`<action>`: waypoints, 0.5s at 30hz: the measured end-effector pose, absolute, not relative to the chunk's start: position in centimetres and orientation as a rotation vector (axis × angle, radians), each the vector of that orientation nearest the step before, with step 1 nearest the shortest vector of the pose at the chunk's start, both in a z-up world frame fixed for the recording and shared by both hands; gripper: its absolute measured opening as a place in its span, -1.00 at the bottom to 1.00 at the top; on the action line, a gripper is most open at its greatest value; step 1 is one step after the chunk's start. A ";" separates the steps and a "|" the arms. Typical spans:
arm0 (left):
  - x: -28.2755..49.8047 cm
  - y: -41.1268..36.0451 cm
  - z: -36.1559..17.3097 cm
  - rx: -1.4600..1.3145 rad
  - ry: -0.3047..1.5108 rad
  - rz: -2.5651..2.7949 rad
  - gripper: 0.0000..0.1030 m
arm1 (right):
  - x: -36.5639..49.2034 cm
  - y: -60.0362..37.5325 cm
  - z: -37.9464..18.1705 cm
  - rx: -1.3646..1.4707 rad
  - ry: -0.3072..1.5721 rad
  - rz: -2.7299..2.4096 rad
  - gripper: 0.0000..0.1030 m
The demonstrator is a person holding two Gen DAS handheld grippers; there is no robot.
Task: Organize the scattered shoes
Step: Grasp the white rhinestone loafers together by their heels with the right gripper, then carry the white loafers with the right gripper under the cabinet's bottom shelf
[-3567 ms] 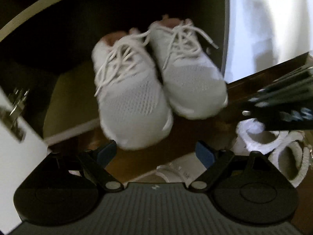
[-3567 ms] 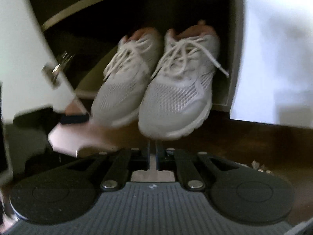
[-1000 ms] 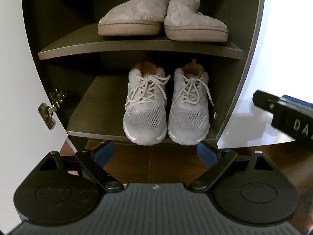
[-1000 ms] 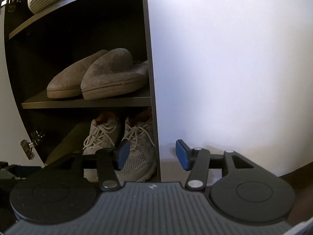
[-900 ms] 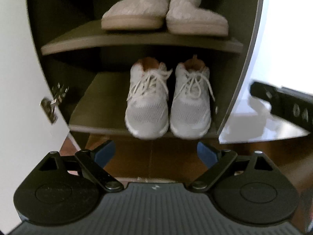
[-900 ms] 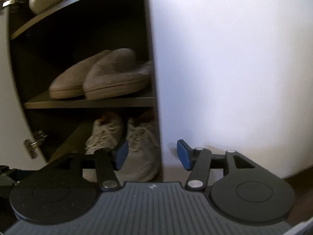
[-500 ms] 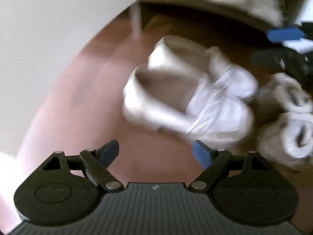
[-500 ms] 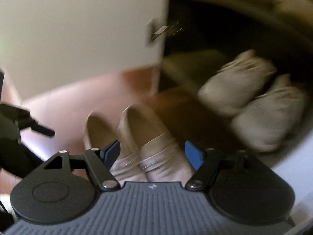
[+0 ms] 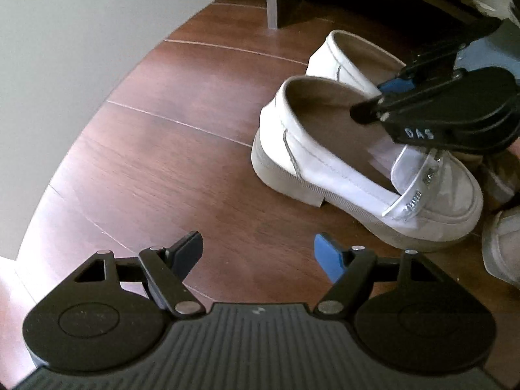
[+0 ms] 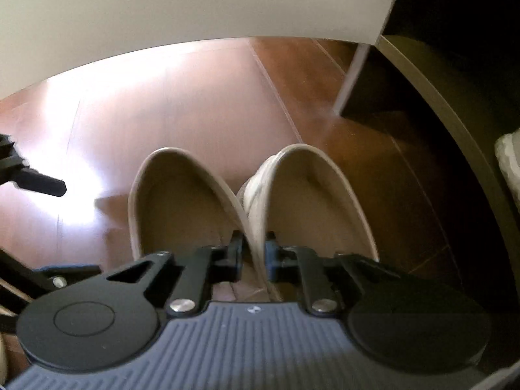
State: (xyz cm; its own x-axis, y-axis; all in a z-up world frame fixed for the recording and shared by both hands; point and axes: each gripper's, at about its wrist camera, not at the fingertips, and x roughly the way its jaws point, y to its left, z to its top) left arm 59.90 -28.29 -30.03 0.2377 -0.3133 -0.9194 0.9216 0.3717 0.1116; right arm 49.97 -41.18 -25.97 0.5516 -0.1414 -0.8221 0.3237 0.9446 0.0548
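Note:
Two white loafers (image 9: pixel 328 165) stand side by side on the wooden floor in front of the shoe cabinet. In the right wrist view their openings face me (image 10: pixel 182 208). My right gripper (image 10: pixel 250 253) has one finger inside each loafer and is shut on their two touching inner walls. It also shows in the left wrist view (image 9: pixel 386 97), reaching down into the loafers from the right. My left gripper (image 9: pixel 258 255) is open and empty, low over bare floor to the left of the loafers.
The open white cabinet door (image 10: pixel 195 3) stands at the left and back. The dark cabinet base (image 10: pixel 438 104) runs along the right, with a white sneaker (image 10: pixel 510 159) on its shelf. More pale shoes (image 9: pixel 503 247) lie at the right edge.
Both grippers swung down from the cabinet shelves to the floor. My right gripper came onto the loafers and shut on their inner walls. The left gripper stayed open.

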 end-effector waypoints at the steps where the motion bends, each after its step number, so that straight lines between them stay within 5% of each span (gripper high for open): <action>1: 60.0 -28.4 -30.2 0.777 0.970 -0.977 0.48 | 49.8 -41.8 -26.1 0.271 0.933 -0.309 -0.88; 7: 59.5 -29.3 -29.9 0.780 0.906 -1.021 0.48 | 48.2 -47.2 -26.7 0.708 0.780 -0.735 -0.82; 12: 57.9 -30.3 -29.1 0.818 0.794 -1.132 0.49 | 44.6 -49.5 -24.7 0.898 0.657 -0.717 -0.08; 15: 56.2 -31.0 -28.8 0.845 0.745 -1.210 0.51 | 41.5 -47.5 -22.7 0.630 0.757 -0.679 0.01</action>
